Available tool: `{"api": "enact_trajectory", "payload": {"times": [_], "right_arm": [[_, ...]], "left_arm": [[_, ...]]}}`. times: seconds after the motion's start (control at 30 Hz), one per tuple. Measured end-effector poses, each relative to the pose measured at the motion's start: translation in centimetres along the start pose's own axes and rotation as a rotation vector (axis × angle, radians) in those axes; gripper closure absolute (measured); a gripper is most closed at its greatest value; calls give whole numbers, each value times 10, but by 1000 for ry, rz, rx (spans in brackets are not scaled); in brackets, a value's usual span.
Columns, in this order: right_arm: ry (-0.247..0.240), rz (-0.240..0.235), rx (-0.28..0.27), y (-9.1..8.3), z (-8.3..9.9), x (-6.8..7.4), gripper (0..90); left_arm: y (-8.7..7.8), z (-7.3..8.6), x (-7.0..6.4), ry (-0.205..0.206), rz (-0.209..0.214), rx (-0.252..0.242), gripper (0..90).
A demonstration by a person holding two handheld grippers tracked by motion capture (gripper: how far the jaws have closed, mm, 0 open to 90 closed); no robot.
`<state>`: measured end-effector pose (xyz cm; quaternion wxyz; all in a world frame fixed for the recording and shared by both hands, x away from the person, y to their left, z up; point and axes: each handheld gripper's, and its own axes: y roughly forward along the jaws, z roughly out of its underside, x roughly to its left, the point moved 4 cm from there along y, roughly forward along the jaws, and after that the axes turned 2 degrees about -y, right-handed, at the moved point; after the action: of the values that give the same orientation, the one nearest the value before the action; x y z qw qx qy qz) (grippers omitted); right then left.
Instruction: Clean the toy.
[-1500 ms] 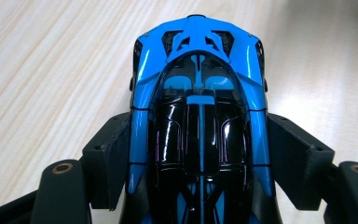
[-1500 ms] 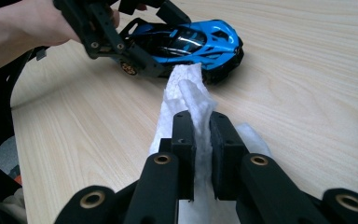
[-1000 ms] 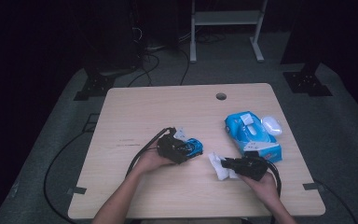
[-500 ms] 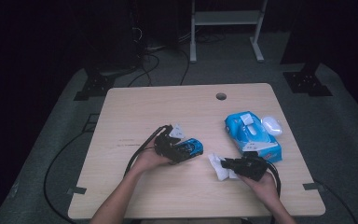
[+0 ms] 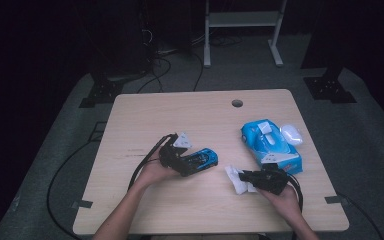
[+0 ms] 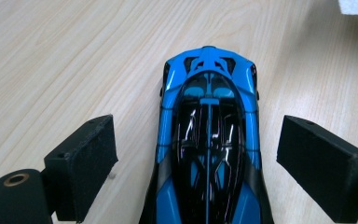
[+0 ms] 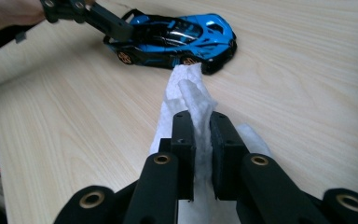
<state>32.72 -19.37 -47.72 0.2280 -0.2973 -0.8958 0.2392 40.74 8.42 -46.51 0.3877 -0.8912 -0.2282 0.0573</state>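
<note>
A blue and black toy car (image 5: 201, 161) (image 6: 208, 140) (image 7: 172, 38) rests on its wheels on the wooden table (image 5: 190, 117). My left gripper (image 5: 190, 165) (image 6: 196, 177) is open, its jaws standing on either side of the car's rear with gaps to both flanks. My right gripper (image 5: 245, 176) (image 7: 199, 154) is shut on a white wipe (image 5: 236, 180) (image 7: 186, 100), whose free end reaches toward the car's front without touching it.
A blue pack of wipes (image 5: 271, 146) lies at the right of the table, with a white lid or cap (image 5: 291, 133) beside it. A cable hole (image 5: 237, 103) sits near the far edge. Cables trail off the table's left side.
The left gripper and the toy car have shifted slightly left and toward the far side. The right gripper with the wipe has barely moved.
</note>
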Motion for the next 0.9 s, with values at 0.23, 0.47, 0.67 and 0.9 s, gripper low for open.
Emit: {"api": "enact_trajectory", "payload": {"times": [0.23,0.47,0.67,0.9], "right_arm": [[-50,38,42,3,0,5,600],[-49,42,34,-2,-2,6,548],[-34,42,20,-11,-1,3,522],[-34,46,12,-18,2,1,494]], "left_arm": [[-9,7,3,-7,-9,-3,106],[-19,8,0,-5,-17,-27,105],[-26,11,-2,-9,-21,-46,100],[-34,17,-5,-9,-31,-49,95]]}}
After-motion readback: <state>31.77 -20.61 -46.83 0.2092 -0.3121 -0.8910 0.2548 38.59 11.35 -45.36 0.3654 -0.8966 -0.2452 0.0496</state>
